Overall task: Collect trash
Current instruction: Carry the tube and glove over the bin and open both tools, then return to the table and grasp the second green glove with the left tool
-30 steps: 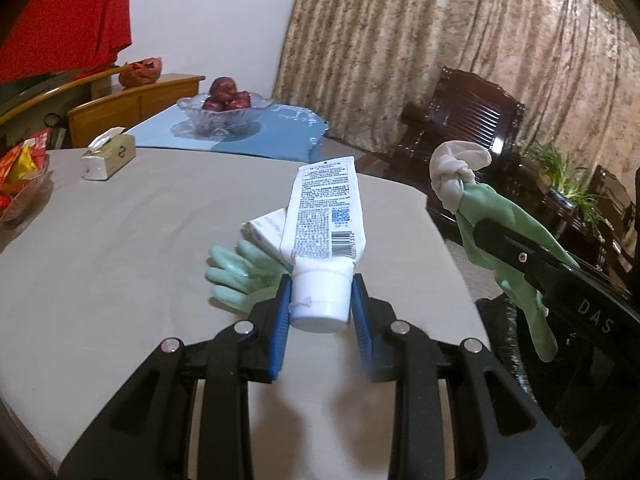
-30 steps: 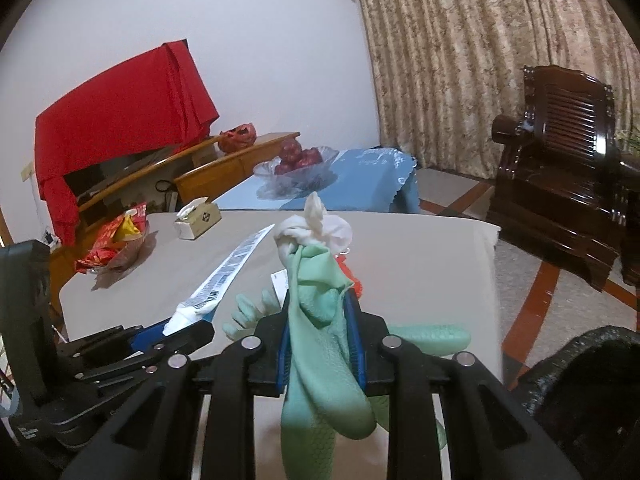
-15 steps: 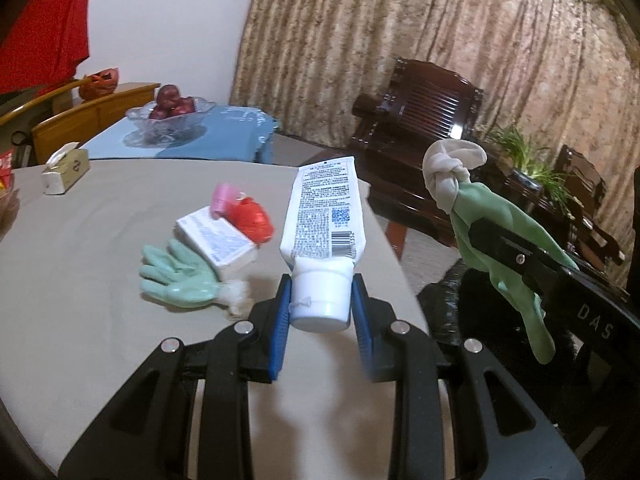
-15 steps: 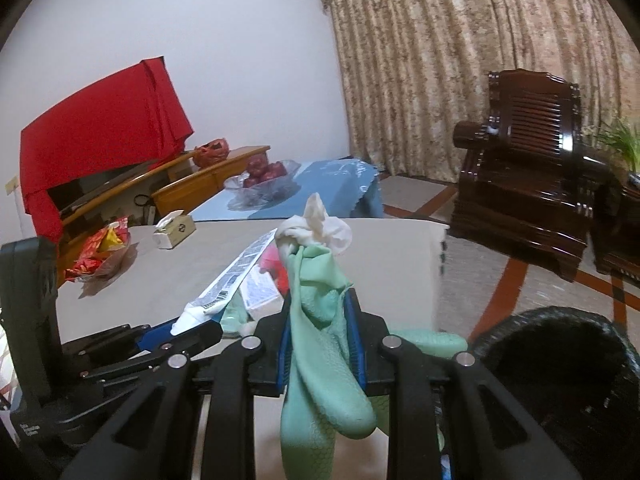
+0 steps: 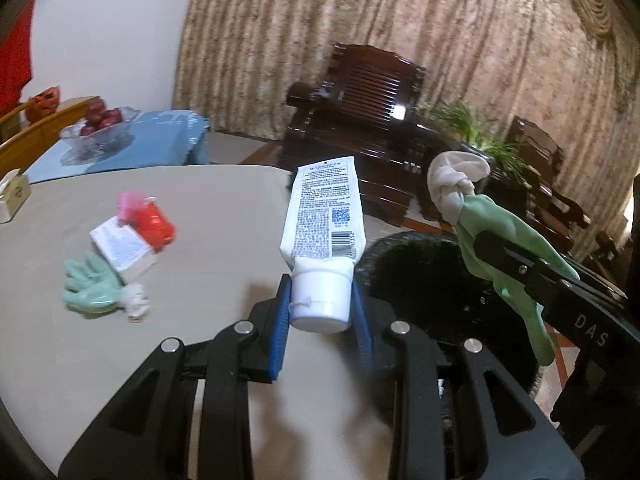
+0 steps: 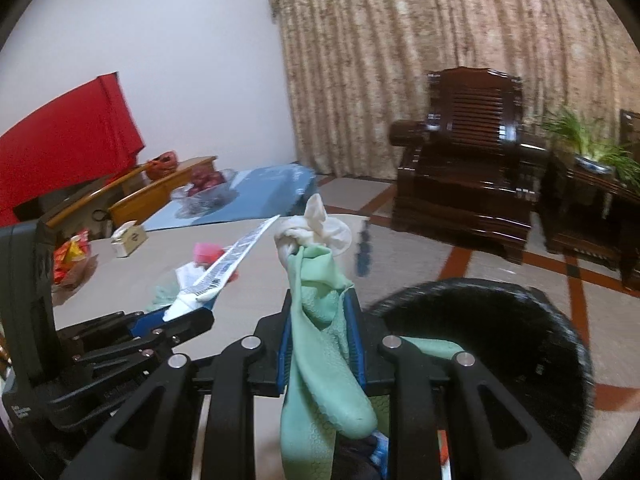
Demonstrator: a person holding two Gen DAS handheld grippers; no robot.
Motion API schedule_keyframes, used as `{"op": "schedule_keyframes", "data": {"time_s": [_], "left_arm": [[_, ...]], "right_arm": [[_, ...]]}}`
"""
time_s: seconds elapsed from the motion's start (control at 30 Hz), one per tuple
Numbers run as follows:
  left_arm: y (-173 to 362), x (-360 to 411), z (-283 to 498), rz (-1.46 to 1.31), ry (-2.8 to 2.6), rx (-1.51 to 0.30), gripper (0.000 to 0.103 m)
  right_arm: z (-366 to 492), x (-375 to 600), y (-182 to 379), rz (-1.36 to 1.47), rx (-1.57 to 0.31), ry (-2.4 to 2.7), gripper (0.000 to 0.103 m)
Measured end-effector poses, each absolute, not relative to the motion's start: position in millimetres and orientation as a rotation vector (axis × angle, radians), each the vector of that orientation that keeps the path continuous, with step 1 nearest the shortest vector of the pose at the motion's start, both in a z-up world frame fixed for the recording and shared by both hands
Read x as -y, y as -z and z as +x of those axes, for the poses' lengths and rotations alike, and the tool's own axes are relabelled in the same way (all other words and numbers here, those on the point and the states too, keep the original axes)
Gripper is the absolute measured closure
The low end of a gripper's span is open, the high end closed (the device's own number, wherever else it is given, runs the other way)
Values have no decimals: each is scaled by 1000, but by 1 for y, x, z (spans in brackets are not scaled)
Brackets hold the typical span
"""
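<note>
The left gripper (image 5: pixel 320 312) clamps the cap end of a white tube (image 5: pixel 324 216), held above the near right edge of the table (image 5: pixel 224 196). To its right, the right gripper (image 6: pixel 320 336) pinches a green glove (image 6: pixel 320 344) knotted to a white rag (image 6: pixel 316 228), above the black bin (image 6: pixel 520 320) beside the table. On the table to the left lie another green glove (image 5: pixel 90 284), a small white box (image 5: pixel 122 246) and a red wrapper (image 5: pixel 154 224), close together. A dark wooden armchair (image 6: pixel 468 168) stands far behind the bin.

White tube (image 5: pixel 323 220) – green glove (image 6: pixel 320 344) – held aloft
</note>
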State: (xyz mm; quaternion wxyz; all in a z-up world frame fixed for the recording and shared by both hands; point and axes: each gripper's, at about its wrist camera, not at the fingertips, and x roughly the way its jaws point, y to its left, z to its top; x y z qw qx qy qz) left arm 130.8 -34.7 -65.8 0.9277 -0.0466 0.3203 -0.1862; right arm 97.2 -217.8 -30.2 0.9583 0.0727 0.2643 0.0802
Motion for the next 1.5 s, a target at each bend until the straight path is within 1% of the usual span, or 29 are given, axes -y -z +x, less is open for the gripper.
{"op": "schedule_keyframes", "data": {"time_s": [0.27,0.5,0.7,0.77,0.8,0.83,0.87,0.9,0.93,0.97,1.0,1.03,1.07,1.23,1.5], "left_arm": [[75,91,130,-45,478,-663,75],[94,141,131,16,548,-694,75],[111,168,140,42,596,-740,75],[115,173,144,42,613,-761,73],[116,176,146,39,622,-769,61],[118,176,147,28,635,-777,51],[119,175,147,22,637,-778,49],[120,174,146,24,639,-776,48],[119,173,147,27,639,-774,46],[119,172,147,30,636,-769,42],[118,169,146,31,629,-762,40],[115,165,146,33,615,-750,36],[114,161,145,34,605,-744,31],[104,127,142,39,511,-694,18],[88,48,144,40,313,-647,17]], "right_arm": [[70,275,48,162,-562,-20,79],[61,306,70,186,-610,54,79],[59,325,85,202,-640,94,79],[60,329,90,206,-655,109,69],[59,331,93,206,-657,118,66],[58,334,94,206,-656,128,59],[57,336,96,206,-657,135,48],[55,338,96,205,-656,144,42],[53,339,96,206,-654,155,32],[52,339,96,207,-651,159,24],[50,339,94,207,-643,168,19],[49,339,93,207,-637,175,10],[48,338,91,207,-630,177,7],[52,323,83,206,-611,136,6],[75,269,72,171,-580,5,6]]}}
